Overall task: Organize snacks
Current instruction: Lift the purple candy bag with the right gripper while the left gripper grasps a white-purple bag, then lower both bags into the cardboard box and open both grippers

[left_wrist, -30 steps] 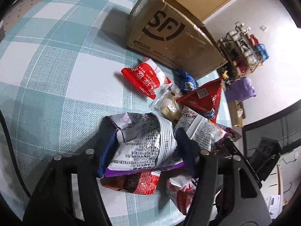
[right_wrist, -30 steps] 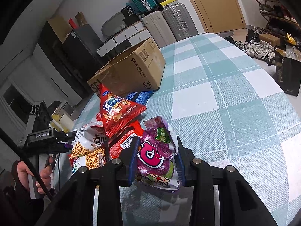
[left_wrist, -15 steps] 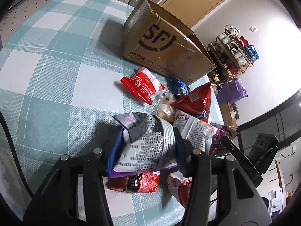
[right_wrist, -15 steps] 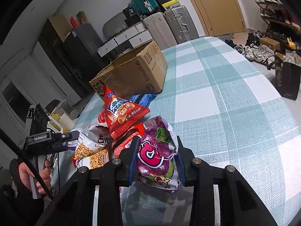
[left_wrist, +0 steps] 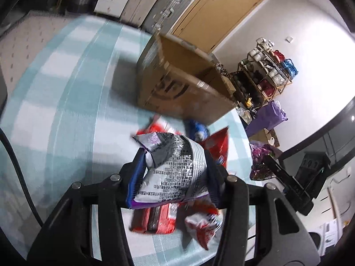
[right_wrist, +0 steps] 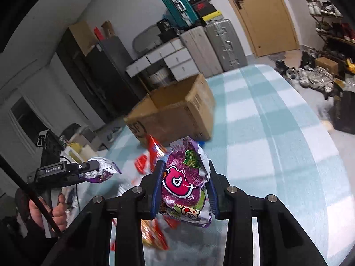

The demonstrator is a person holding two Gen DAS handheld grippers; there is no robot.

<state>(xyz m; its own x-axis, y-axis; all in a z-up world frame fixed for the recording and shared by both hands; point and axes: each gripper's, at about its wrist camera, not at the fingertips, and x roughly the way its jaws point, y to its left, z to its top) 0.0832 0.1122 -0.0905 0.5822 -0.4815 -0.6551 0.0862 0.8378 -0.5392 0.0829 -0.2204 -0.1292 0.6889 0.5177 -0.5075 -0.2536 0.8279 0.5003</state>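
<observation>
My left gripper (left_wrist: 173, 175) stays clamped on the silver-and-purple crinkly snack bag (left_wrist: 170, 170), now lifted; my right gripper (right_wrist: 184, 190) stays clamped on the magenta foil snack bag (right_wrist: 185, 184), also raised; the brown cardboard box (right_wrist: 177, 113) sits at twelve o'clock.

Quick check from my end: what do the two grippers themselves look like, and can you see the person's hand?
Both grippers, left and right, are black, forked frames with silver bolts and blue pads. The left one reads "GenRobot.AI" in white, and a black cable trails from it. The hand is bare.
</observation>
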